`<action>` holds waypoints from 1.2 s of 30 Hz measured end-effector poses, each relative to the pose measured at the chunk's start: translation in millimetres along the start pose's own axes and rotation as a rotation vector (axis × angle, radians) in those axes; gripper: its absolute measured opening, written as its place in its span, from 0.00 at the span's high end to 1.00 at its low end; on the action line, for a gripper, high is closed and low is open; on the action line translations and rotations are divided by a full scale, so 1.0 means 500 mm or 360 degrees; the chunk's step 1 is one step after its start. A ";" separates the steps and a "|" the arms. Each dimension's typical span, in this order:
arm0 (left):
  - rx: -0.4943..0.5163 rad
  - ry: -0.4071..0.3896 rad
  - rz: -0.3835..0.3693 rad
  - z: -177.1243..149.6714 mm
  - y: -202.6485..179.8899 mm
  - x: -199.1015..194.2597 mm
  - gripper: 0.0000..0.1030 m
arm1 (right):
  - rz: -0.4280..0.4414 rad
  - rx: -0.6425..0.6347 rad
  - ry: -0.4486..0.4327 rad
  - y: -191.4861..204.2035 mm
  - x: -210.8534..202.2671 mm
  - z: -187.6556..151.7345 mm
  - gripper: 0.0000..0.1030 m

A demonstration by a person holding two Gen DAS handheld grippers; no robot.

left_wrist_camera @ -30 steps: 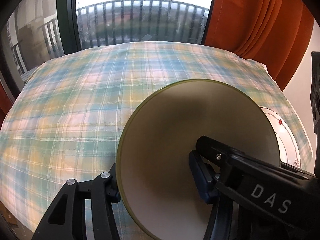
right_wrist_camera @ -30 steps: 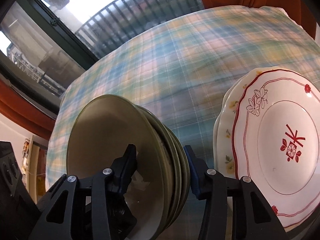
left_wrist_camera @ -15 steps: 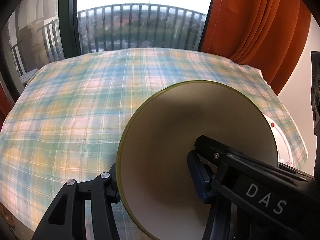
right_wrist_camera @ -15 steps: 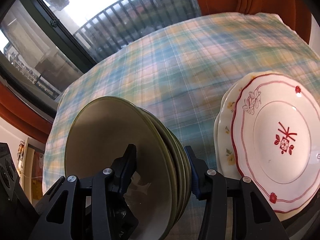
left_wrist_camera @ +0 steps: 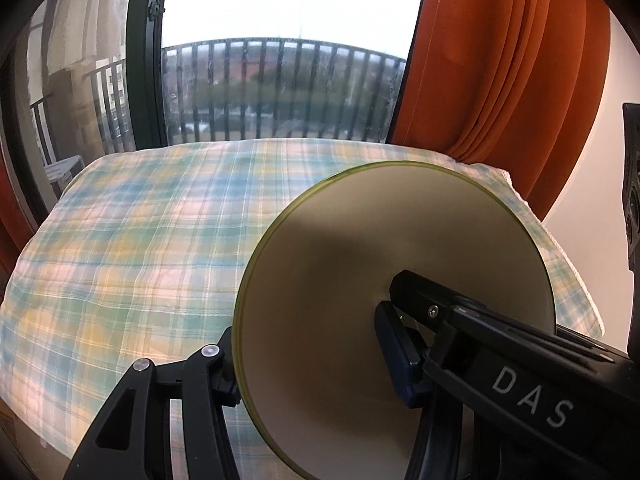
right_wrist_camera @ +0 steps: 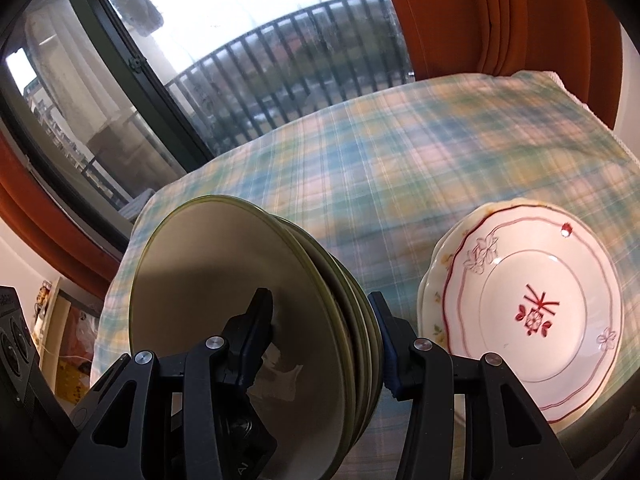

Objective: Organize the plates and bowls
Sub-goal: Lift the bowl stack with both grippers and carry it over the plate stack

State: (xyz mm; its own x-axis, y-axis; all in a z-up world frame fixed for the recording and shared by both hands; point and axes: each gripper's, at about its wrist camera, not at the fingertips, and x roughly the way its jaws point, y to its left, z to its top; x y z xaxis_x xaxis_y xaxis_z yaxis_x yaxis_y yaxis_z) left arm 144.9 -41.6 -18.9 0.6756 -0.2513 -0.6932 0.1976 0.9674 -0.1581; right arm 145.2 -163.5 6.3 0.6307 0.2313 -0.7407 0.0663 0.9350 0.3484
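Note:
A stack of olive-green bowls (right_wrist_camera: 224,300) is held on edge above the plaid tablecloth (right_wrist_camera: 400,168). My right gripper (right_wrist_camera: 320,332) is shut on the stack's rim, one finger inside the top bowl, one under the bottom bowl. In the left wrist view the same stack's top bowl (left_wrist_camera: 360,280) fills the lower right, and my left gripper (left_wrist_camera: 308,356) is shut on its rim, with the right gripper's black body marked DAS (left_wrist_camera: 532,396) reaching into the bowl. A stack of white plates with red flower trim (right_wrist_camera: 532,304) lies on the cloth at the right.
The plaid cloth (left_wrist_camera: 140,240) covers the table up to the window with a balcony railing (left_wrist_camera: 280,92). Orange curtains (left_wrist_camera: 500,72) hang at the right. A black speaker (right_wrist_camera: 16,344) stands left of the table.
Both grippers have lifted with the bowl stack and tilted up: more window and curtain show. The plates have dropped out of the left wrist view.

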 end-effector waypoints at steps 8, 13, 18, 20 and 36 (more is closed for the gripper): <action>0.0003 -0.0028 -0.0026 0.004 -0.050 -0.006 0.48 | -0.0014 -0.0014 -0.0045 -0.038 -0.041 0.010 0.49; 0.0028 -0.0028 -0.0052 0.005 -0.103 -0.006 0.48 | -0.0032 0.0009 -0.0075 -0.082 -0.072 0.017 0.49; 0.0055 -0.0029 -0.0057 0.006 -0.152 -0.008 0.48 | -0.0036 0.0025 -0.0102 -0.128 -0.103 0.021 0.50; 0.0063 -0.0024 -0.0058 0.004 -0.174 -0.006 0.48 | -0.0038 0.0030 -0.0108 -0.141 -0.113 0.020 0.50; 0.0111 0.0080 -0.0060 -0.014 -0.318 0.034 0.48 | -0.0049 0.0115 -0.0079 -0.297 -0.139 0.022 0.49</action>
State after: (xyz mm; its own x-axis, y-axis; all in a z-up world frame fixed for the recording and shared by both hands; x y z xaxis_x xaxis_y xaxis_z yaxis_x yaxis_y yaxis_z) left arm 119.9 -199.4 -10.8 0.6306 -0.2840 -0.7223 0.2727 0.9524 -0.1364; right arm 99.9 -321.2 12.5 0.6648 0.1875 -0.7231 0.1406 0.9193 0.3677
